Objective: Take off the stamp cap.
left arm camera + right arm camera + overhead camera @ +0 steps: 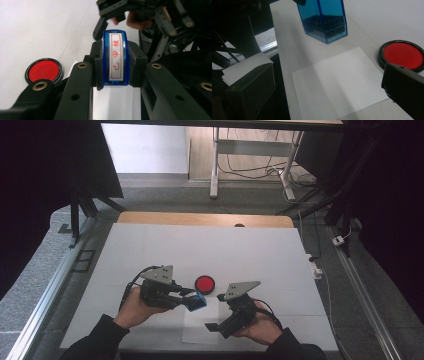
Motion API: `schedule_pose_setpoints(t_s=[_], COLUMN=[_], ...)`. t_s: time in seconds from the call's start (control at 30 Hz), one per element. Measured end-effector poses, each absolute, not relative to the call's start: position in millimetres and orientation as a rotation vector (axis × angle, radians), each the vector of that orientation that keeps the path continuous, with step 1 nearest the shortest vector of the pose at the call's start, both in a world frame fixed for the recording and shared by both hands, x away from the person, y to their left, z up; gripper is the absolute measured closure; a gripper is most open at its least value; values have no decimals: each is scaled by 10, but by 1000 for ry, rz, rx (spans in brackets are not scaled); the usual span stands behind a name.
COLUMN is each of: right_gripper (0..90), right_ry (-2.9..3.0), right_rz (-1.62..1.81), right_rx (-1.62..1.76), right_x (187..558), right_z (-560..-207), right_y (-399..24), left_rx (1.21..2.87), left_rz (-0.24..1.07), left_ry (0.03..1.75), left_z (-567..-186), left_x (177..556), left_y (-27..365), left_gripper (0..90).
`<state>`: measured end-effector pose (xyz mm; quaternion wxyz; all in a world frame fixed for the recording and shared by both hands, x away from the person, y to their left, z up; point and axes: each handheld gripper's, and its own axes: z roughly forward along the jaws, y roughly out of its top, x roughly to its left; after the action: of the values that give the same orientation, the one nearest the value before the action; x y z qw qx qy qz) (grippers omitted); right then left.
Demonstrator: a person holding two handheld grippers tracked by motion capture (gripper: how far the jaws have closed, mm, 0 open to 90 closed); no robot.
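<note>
My left gripper [196, 301] is shut on a blue see-through stamp [115, 58] whose white label bears red characters. The stamp [324, 20] is upright, just beyond the far edge of a white paper sheet [337, 82]; I cannot tell whether it touches the table. A round red ink pad [204, 284] in a black rim lies on the table just behind the stamp. My right gripper [216, 312] stands open over the paper [200, 326], with nothing between its jaws. In the left gripper view the ink pad [43, 70] lies to the left of the jaws.
The table wears a white cover [200, 250], and a strip of wood [200, 218] shows at its far edge. A metal rail [50, 290] runs along the left side. Beyond the table stand desk legs [215, 165] with cables on the floor.
</note>
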<state>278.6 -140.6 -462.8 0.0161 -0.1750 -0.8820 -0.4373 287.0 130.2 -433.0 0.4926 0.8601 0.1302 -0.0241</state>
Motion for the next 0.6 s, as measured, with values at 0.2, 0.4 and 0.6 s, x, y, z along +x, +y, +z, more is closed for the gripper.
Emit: schedule_pose_setpoints(t_s=[0.2,0.4,0.6], right_gripper=[21,146,365], right_ry=[-2714,-2694,-2650], right_rz=[-1369,-1372,-1407], right_rx=[-482,-393,-334], right_x=[2819,2842,2871], right_z=[-4650,-4670,-4643], right_y=[-1292,-1221,-1205], left_rx=[2075,2068,2058], left_rz=[-83,-98,-111], left_ry=[270,235,204], left_z=[-4334,-4334,-4335], left_x=[2859,2851,2845], left_y=[1294,1293,1294], left_gripper=[698,698,698])
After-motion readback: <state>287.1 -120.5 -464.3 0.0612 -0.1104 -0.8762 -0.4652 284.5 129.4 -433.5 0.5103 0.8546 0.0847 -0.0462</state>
